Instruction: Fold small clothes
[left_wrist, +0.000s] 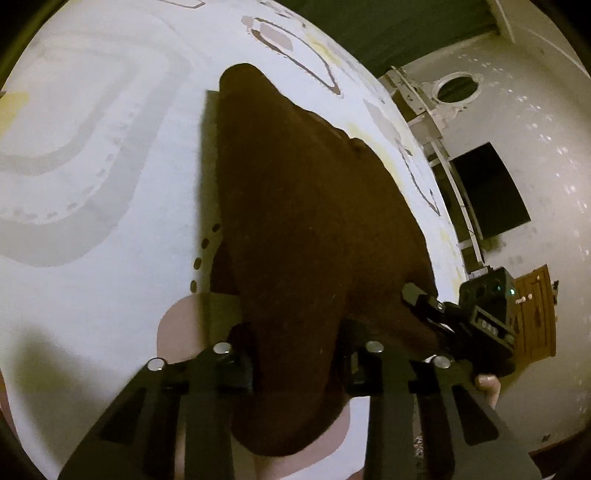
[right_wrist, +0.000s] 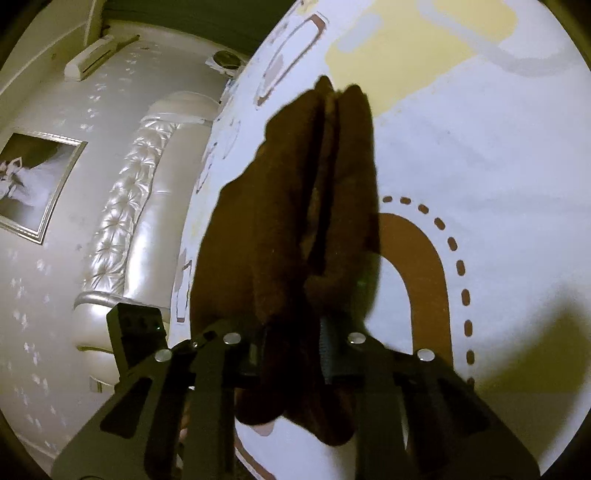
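Observation:
A small dark brown garment (left_wrist: 314, 229) hangs lifted above a bed with a white patterned sheet (left_wrist: 110, 184). My left gripper (left_wrist: 295, 365) is shut on one edge of it, the cloth bunched between the fingers. My right gripper (right_wrist: 295, 354) is shut on another edge of the same garment (right_wrist: 295, 221), which hangs in vertical folds in the right wrist view. The right gripper also shows at the lower right of the left wrist view (left_wrist: 417, 299), close beside the left one. The left gripper's body (right_wrist: 136, 332) shows at the lower left of the right wrist view.
The sheet (right_wrist: 480, 147) has brown, yellow and grey shapes. A tufted cream headboard (right_wrist: 125, 206) stands at the bed's edge. A framed picture (right_wrist: 33, 184) and an air conditioner (right_wrist: 96, 55) are on the wall. A dark screen (left_wrist: 491, 192) and a wooden door (left_wrist: 535, 314) lie beyond.

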